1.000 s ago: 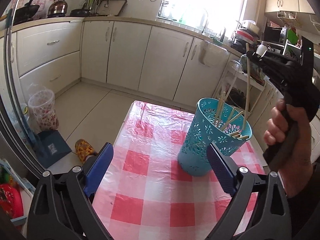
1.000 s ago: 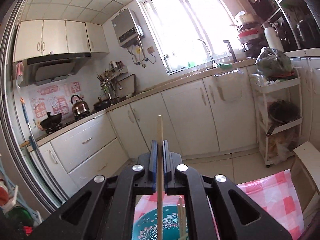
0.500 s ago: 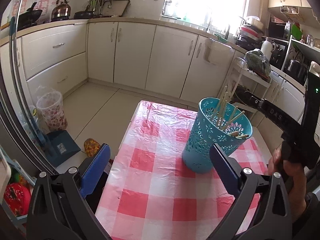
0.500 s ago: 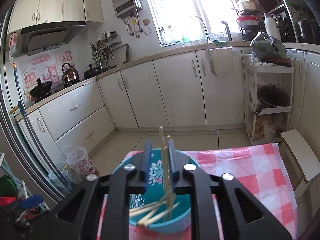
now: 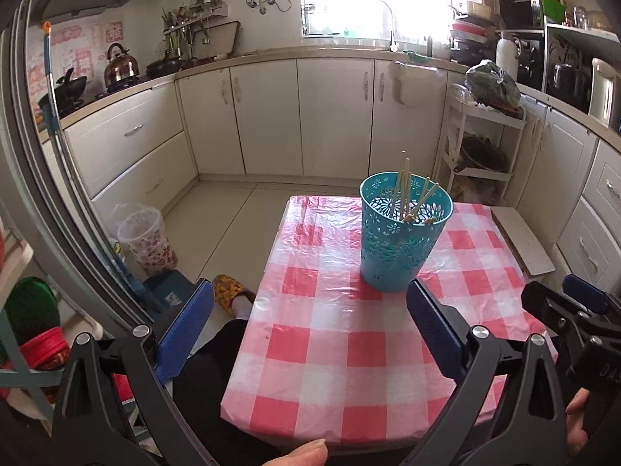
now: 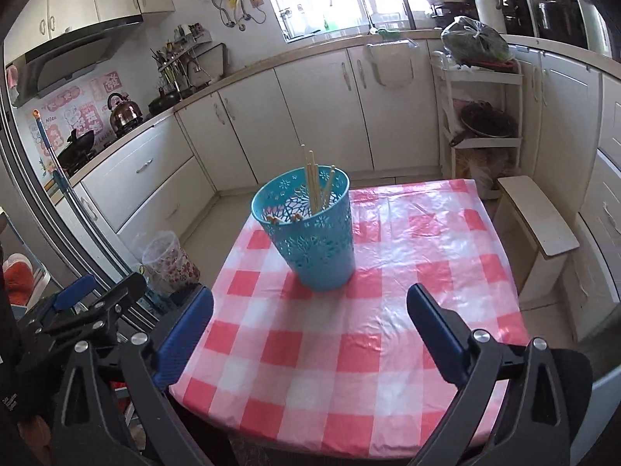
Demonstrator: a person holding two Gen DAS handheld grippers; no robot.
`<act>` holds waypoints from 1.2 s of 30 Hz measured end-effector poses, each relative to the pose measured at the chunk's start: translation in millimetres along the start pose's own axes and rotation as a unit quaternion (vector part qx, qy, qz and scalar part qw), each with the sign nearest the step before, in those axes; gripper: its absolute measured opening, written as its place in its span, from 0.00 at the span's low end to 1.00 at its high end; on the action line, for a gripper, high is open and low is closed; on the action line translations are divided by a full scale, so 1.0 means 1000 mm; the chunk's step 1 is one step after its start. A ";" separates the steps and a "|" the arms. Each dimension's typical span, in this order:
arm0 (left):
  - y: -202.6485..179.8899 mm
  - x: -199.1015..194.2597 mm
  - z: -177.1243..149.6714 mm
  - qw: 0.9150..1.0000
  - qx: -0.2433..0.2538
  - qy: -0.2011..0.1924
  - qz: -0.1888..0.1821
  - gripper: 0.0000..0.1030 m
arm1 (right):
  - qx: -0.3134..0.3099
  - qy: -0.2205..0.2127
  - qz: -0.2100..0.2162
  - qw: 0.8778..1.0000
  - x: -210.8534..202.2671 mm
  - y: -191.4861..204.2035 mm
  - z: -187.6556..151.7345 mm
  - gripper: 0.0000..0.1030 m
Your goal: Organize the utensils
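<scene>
A turquoise cut-out holder [image 5: 401, 239] [image 6: 312, 233] stands upright on the far half of a table with a red-and-white checked cloth [image 5: 349, 353] [image 6: 349, 349]. Several wooden chopsticks [image 5: 405, 190] [image 6: 311, 182] lean inside it. My left gripper [image 5: 310, 322] hangs open over the table's near left part, nothing between its blue pads. My right gripper [image 6: 310, 328] is back from the holder, its jaws opening wide with nothing between them. It also shows at the lower right of the left wrist view [image 5: 574, 306].
White kitchen cabinets run along the back and right. A white rack [image 5: 481, 147] with a green bag on top stands behind the table. A flowered bin [image 5: 145, 239] sits on the floor at left. A person's leg and patterned slipper [image 5: 229, 289] are beside the table's left edge.
The right gripper let go of a chopstick into the holder, opened wide and drew back and down. The left gripper pulled back and rose, so the holder looks farther away.
</scene>
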State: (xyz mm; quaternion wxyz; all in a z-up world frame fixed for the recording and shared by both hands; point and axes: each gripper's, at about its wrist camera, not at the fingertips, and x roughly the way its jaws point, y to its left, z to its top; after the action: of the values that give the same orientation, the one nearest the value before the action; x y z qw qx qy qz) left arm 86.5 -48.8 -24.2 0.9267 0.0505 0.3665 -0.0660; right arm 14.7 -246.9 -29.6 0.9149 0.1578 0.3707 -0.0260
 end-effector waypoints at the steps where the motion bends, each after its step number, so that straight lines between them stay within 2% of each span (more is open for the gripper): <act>1: 0.000 -0.008 -0.001 1.000 0.007 0.002 0.003 0.93 | 0.001 -0.003 -0.004 1.000 -0.008 0.003 -0.004 0.93; 4: 0.003 -0.030 -0.005 1.000 0.017 -0.001 -0.003 0.93 | -0.006 -0.012 -0.011 1.000 -0.029 0.013 -0.018 0.93; 10: 0.005 -0.060 -0.014 1.000 0.019 -0.001 -0.015 0.93 | 0.019 -0.027 0.014 0.999 -0.058 0.019 -0.047 0.93; 17: 0.004 -0.078 -0.024 0.999 0.015 -0.003 -0.028 0.93 | 0.053 -0.084 0.016 0.995 -0.088 0.008 -0.057 0.93; 22: 0.007 -0.087 -0.028 1.000 0.007 -0.008 -0.028 0.93 | 0.041 -0.107 0.000 0.993 -0.099 0.015 -0.059 0.93; 27: 0.012 -0.094 -0.031 1.000 -0.002 -0.016 -0.021 0.93 | 0.009 -0.107 -0.001 0.994 -0.100 0.028 -0.064 0.93; 36: 0.012 -0.097 -0.035 1.000 -0.002 -0.013 -0.024 0.93 | -0.002 -0.105 -0.023 0.994 -0.103 0.034 -0.068 0.93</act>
State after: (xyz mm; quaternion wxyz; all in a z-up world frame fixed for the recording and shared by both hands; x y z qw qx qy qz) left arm -5.3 -23.7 17.6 0.9297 0.0389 0.3554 -0.0879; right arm -99.7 -201.1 4.2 0.9483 0.1435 0.2760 -0.0626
